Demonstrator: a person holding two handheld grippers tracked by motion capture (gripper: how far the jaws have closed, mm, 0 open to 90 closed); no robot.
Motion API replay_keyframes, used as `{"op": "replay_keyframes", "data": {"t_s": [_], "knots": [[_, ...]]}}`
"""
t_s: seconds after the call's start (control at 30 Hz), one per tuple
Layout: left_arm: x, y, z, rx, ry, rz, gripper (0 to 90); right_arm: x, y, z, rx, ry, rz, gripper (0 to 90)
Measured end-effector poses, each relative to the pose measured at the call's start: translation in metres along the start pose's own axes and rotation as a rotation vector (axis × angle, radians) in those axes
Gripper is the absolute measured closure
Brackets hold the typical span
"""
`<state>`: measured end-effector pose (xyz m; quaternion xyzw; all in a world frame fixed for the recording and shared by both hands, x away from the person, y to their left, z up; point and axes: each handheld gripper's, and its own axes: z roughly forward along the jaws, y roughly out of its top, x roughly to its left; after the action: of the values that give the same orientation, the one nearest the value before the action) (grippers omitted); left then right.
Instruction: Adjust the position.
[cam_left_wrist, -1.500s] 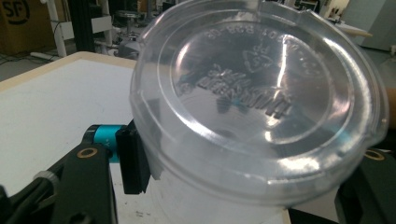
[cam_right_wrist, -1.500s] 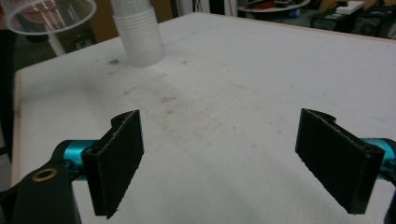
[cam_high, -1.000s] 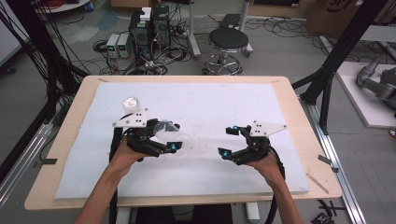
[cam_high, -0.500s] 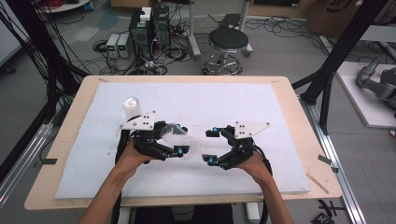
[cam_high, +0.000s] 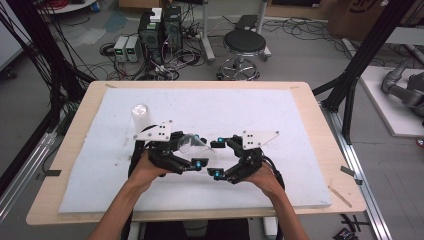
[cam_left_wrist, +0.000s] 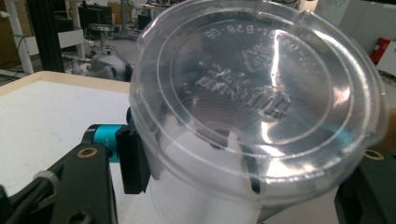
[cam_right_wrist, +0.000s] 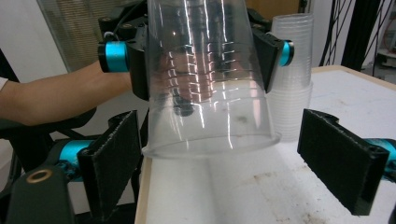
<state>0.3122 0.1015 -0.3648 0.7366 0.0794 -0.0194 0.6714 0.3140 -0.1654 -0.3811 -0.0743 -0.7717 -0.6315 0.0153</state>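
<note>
Toward the left edge of the table (cam_high: 300, 95), on the white mat (cam_high: 280, 115), a stack of clear cups (cam_high: 140, 118) stands upright, well back from the near edge. It sits just behind the left gripper (cam_high: 197, 150) and apart from it.

The left gripper is clamped on a single clear plastic cup (cam_high: 192, 145), held up off the mat about midway along the table and nearer the near edge than the far one. In the left gripper view the cup's embossed bottom (cam_left_wrist: 261, 93) faces the camera, and one black pad (cam_left_wrist: 133, 161) presses against its wall. So one cup looks already separated from the stack and lifted; that part seems done.

To the right, the right gripper (cam_high: 218, 159) faces the cup's open end with its jaws spread wide, having just been opening. In the right gripper view its pads (cam_right_wrist: 114, 161) flank the cup's rim (cam_right_wrist: 210, 142) without touching it, so nothing is gripped there.

What seems left is the handover or a two-handed hold: the right jaws have yet to close on the cup. Where the cup is meant to end up, I cannot tell.
</note>
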Motion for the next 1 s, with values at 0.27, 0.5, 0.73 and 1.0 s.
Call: {"op": "replay_keyframes", "data": {"t_s": [0.27,0.5,0.73,1.0], "knots": [[-0.001,0.002,0.007,-0.005,-0.012,0.003,34.5,0.001,-0.001,0.010,0.003,0.015,0.007,13.3],[-0.002,0.003,0.014,-0.006,-0.019,0.001,34.5,0.002,-0.002,0.015,-0.002,0.025,0.006,13.4],[-0.002,0.002,0.016,-0.004,-0.022,0.002,34.5,0.002,-0.002,0.015,-0.012,0.025,-0.001,15.6],[-0.001,0.003,0.015,-0.003,-0.019,0.006,34.6,0.002,-0.002,0.014,-0.011,0.025,-0.010,20.6]]}}
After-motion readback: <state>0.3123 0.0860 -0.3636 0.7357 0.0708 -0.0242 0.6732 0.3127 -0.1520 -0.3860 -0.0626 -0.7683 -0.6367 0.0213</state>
